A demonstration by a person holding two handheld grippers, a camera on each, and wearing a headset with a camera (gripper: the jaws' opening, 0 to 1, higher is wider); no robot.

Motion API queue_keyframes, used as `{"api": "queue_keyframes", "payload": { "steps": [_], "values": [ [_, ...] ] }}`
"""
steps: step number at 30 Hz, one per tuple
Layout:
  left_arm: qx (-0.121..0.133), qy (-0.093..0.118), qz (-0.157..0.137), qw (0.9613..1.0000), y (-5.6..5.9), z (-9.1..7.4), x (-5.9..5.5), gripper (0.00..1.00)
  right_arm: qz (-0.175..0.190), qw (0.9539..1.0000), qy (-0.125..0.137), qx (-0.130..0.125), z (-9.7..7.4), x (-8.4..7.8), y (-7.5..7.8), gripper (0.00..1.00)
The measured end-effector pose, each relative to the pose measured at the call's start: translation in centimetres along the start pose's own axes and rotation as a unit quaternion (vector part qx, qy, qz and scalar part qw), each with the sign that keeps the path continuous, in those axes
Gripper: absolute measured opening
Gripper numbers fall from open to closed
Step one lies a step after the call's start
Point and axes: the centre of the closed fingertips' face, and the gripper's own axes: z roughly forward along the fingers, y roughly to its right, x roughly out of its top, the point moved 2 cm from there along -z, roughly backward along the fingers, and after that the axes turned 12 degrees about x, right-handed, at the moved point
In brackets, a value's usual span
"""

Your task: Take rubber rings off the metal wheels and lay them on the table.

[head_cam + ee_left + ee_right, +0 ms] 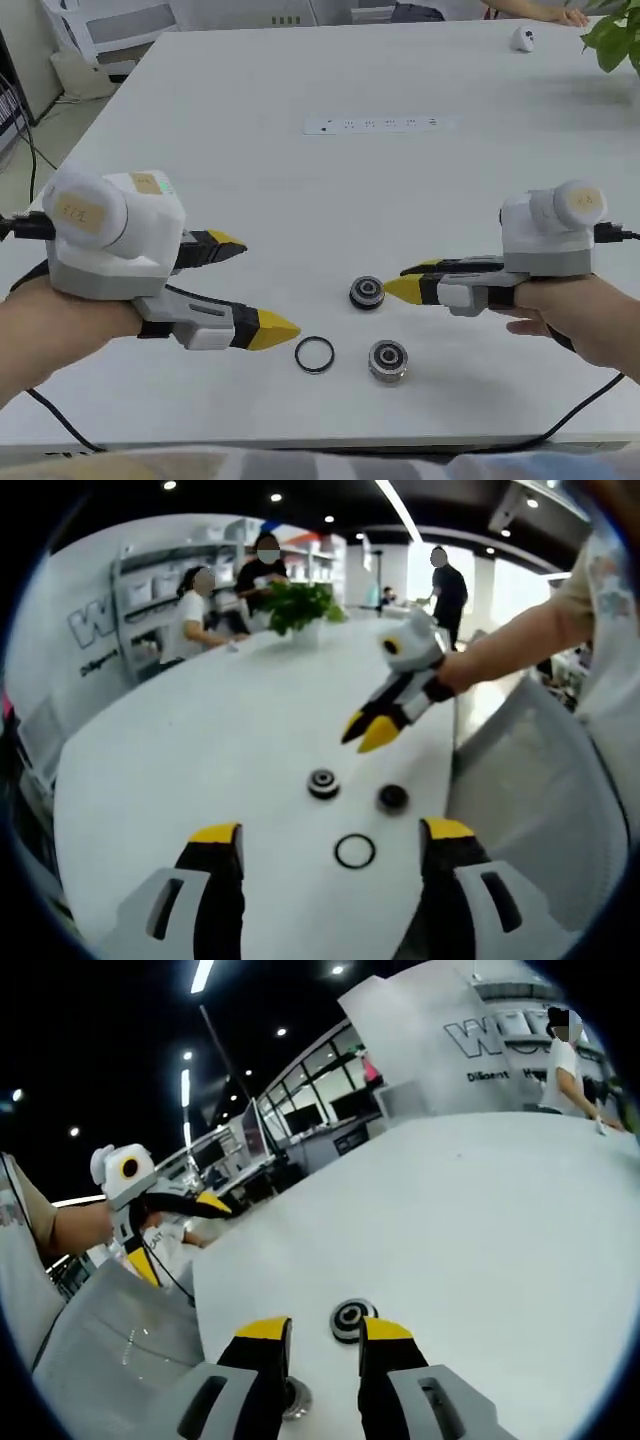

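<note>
1 rubber ring [314,354] lies on the table [300,180] beside 1 metal wheel [388,360].

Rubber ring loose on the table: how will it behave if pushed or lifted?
The rubber ring looks thin and hollow, so probably light and floppy. Lying flat on the smooth table, it would likely slide rather than roll, and its low profile may be awkward to pinch.
</note>
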Motion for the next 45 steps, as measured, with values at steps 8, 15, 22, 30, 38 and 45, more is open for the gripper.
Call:
{"api": "queue_keyframes", "payload": {
  "steps": [8,15,22,30,38,45],
  "values": [
    [-0.003,-0.010,0.008,0.9999,-0.3,1.5,-0.2,0.70,-0.011,0.9999,-0.009,-0.009,0.0,-0.3,0.7,0.24],
    [-0.010,-0.016,0.013,0.9997,-0.3,2.9,-0.3,0.69,-0.025,0.9994,-0.020,-0.011,0.2,-0.9,1.2,0.23],
    [-0.020,-0.022,0.022,0.9993,0.1,4.2,-0.6,0.68,-0.038,0.9987,-0.029,-0.017,0.3,-1.3,1.7,0.23],
    [-0.028,-0.026,0.023,0.9990,0.2,5.3,-0.8,0.67,-0.049,0.9979,-0.035,-0.023,0.7,-1.7,2.3,0.26],
    [-0.032,-0.032,0.026,0.9986,0.0,6.4,-1.2,0.67,-0.076,0.9961,-0.037,-0.028,1.0,-1.6,2.7,0.29],
    [-0.033,-0.037,0.027,0.9984,-0.2,7.2,-1.5,0.66,-0.082,0.9946,-0.061,-0.020,1.5,-2.5,2.8,0.28]
  ]
}}
